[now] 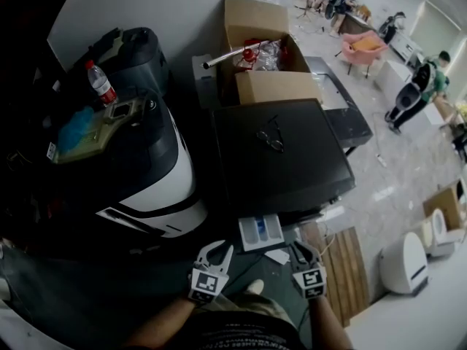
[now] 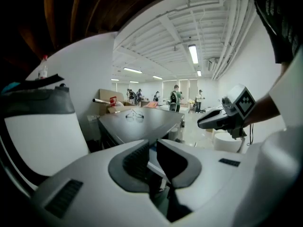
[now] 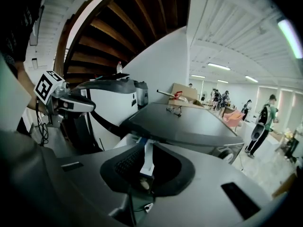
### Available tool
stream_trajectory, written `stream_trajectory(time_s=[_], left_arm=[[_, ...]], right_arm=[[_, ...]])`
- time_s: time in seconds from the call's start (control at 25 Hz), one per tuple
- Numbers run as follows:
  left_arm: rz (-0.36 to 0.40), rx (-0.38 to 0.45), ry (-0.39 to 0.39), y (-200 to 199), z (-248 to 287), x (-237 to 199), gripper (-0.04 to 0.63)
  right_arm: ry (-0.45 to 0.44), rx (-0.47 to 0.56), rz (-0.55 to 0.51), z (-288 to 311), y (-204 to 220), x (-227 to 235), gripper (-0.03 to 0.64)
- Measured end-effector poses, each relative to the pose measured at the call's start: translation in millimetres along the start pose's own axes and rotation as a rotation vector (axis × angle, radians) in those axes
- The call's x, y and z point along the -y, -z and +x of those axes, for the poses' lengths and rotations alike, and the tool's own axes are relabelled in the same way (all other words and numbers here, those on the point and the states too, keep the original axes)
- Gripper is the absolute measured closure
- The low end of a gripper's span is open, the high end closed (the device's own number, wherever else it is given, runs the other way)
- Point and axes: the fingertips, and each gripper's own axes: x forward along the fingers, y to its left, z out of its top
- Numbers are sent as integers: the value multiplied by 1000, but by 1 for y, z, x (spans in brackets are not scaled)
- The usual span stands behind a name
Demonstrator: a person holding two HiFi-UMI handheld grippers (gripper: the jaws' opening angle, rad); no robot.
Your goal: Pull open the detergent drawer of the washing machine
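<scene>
**Well, the drawer is out: the job looks done**

Now, low in the middle of the head view, the detergent drawer (image 1: pixel 261 232) stands pulled well out of the front of the washing machine (image 1: pixel 292 177), clear of the dark lid; by my reading the pull itself is finished, and nothing of the task is left except, perhaps, backing the hands off. How much further the drawer could slide, the pictures do not tell.

The look of it: a pale, squarish tray, open on top, with a blue compartment on its left side and a lighter one beside it; it sits level and straight to the machine's front, not skewed. The machine is a dark box with a flat top, and a pair of glasses (image 1: pixel 271 138) lies on that top, well behind the drawer.

Both tools sit at the bottom of the frame, below the drawer and apart from it; the left gripper (image 1: pixel 217 252) is down to the drawer's left, the right gripper (image 1: pixel 305 251) down to its right, neither touching the tray.

The jaws, then; in the left gripper view they stand a narrow way apart with nothing pinched, only the machine's front showing through the gap; in the right gripper view they are likewise slightly spread and empty, and a pale strip with a blue end shows in the slot, which I take to be the drawer (image 3: pixel 146 155) seen beyond them, not gripped.
</scene>
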Motion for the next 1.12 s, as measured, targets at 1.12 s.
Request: stream_trajectory(time_s=[1.12], left_arm=[[52,315,56,-183,-64,-45,592]], right_arm=[[66,344,-37,-67,-191,-42,615]])
